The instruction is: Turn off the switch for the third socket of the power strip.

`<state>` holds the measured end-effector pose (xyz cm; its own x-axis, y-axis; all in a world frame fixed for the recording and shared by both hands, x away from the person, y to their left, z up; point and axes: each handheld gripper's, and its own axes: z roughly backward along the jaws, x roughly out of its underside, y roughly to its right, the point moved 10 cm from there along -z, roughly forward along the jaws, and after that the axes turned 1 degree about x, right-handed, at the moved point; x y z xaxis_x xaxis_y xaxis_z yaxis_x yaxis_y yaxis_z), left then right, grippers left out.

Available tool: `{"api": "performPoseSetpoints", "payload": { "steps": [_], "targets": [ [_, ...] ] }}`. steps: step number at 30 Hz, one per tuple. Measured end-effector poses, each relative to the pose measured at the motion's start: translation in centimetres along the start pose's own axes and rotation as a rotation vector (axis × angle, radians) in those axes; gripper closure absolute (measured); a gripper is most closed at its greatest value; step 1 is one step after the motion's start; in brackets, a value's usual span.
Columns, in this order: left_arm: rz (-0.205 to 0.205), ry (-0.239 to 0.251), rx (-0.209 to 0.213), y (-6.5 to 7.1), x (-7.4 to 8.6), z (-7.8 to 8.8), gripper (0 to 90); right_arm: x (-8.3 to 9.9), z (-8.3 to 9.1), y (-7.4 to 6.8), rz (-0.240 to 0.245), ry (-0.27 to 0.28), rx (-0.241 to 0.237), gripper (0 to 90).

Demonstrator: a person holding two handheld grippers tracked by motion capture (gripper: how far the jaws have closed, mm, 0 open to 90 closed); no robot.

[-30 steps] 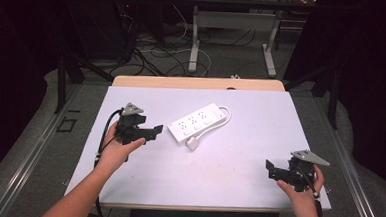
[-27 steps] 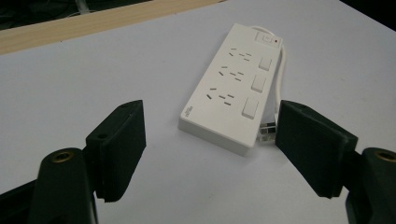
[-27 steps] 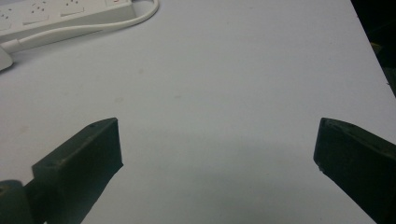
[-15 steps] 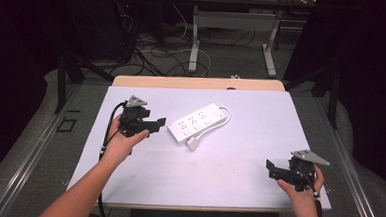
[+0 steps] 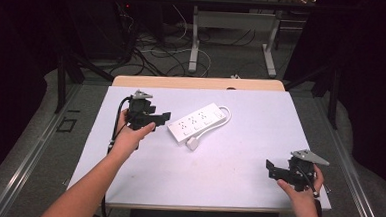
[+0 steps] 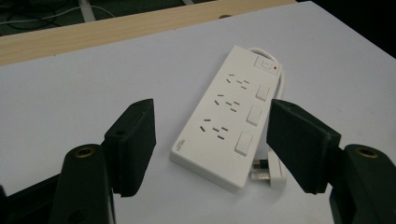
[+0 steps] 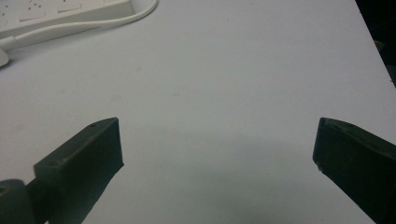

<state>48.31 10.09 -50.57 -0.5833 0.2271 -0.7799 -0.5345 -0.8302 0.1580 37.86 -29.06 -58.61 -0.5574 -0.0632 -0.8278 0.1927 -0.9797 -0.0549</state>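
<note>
A white power strip (image 5: 197, 123) lies at an angle in the middle of the white table (image 5: 217, 185), its cord looped at the far end and its white plug (image 5: 192, 143) resting beside its near end. My left gripper (image 5: 161, 118) hovers open just left of the strip, jaws pointing at it. In the left gripper view the strip (image 6: 233, 116) and the plug (image 6: 268, 175) lie a short way beyond the open left gripper (image 6: 212, 122), nothing held. My right gripper (image 5: 272, 168) is open near the table's front right corner; the right gripper (image 7: 217, 140) spans bare table.
A wooden strip (image 5: 197, 82) runs along the table's far edge. Beyond it are desk legs (image 5: 194, 43) and loose cables on the floor. The strip's cord (image 7: 93, 25) crosses the top left of the right gripper view.
My left gripper has moved away from the person and slightly right, closer to the power strip's near end. The right gripper and the strip have stayed put.
</note>
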Motion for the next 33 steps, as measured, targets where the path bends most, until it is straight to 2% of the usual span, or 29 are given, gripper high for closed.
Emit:
{"api": "performPoseSetpoints", "payload": {
  "steps": [3,12,13,15,21,26,33],
  "targets": [
    [0.009,-0.015,-0.003,0.2,-0.1,-0.4,34.5,0.0,0.0,0.0,-0.001,-0.002,-0.001,0.8],
    [0.024,-0.011,-0.012,0.8,-0.5,-2.0,37.6,0.0,-0.1,-0.1,-0.003,-0.002,-0.006,0.8],
    [0.028,-0.014,-0.013,0.8,-0.5,-2.1,37.6,-0.1,-0.2,0.0,-0.006,0.019,0.005,0.8],
    [0.032,-0.012,-0.014,0.9,-0.7,-2.4,37.6,0.0,-0.1,-0.1,-0.005,-0.001,-0.007,0.9],
    [0.052,-0.024,-0.018,0.9,-0.8,-3.1,39.6,0.1,-0.2,-0.2,-0.003,-0.001,-0.009,1.1],
    [0.076,-0.049,-0.008,1.1,-0.6,-3.7,42.4,0.1,-0.3,-0.2,-0.005,-0.005,-0.013,1.3],
    [0.122,-0.088,0.028,1.9,-0.2,-4.5,44.1,0.2,-0.2,-0.2,-0.005,-0.012,-0.019,1.4]
  ]
}}
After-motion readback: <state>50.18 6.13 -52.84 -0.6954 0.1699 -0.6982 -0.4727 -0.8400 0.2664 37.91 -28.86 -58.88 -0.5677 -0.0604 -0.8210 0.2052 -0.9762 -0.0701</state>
